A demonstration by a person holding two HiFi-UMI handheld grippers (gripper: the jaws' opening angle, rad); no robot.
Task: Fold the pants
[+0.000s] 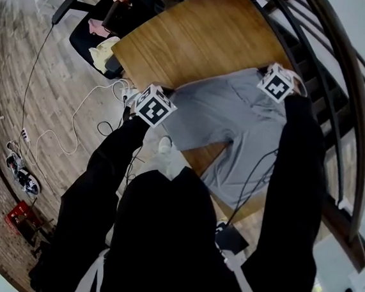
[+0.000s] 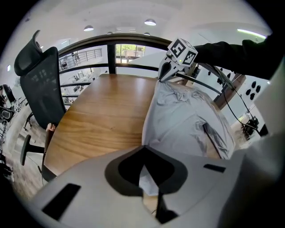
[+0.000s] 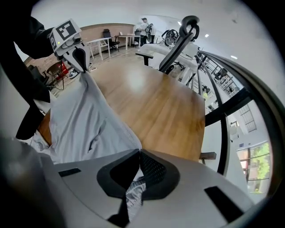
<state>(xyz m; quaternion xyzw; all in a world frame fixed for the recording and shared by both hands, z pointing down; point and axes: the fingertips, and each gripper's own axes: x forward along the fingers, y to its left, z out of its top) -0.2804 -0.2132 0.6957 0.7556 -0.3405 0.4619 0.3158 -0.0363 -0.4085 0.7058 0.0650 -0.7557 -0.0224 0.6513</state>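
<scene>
The person's black sleeves [image 1: 101,192] reach forward from the bottom of the head view, one to each tool. The left gripper [image 2: 144,171] has its jaws pressed together, with a pale sliver of cloth pinched between the dark pads. The right gripper [image 3: 136,178] is likewise clamped tight, on a bunched grey hem. Both hold the pants [image 1: 237,115], a light grey pair spread over the near right part of the table [image 1: 192,40]. One edge is stretched between the two tools, and the legs trail back toward the person over the table's near edge. In each gripper view the fabric rises in a taut ridge to the other tool's tips, lifted off the wood there. Beyond the cloth the brown wooden tabletop lies bare. Past its far left corner stands a black office chair [image 1: 94,31] with some clothing on the seat. White cables [image 1: 75,125] loop over the plank floor to the left. A dark curved railing [image 1: 341,93] runs along the table's right side.
</scene>
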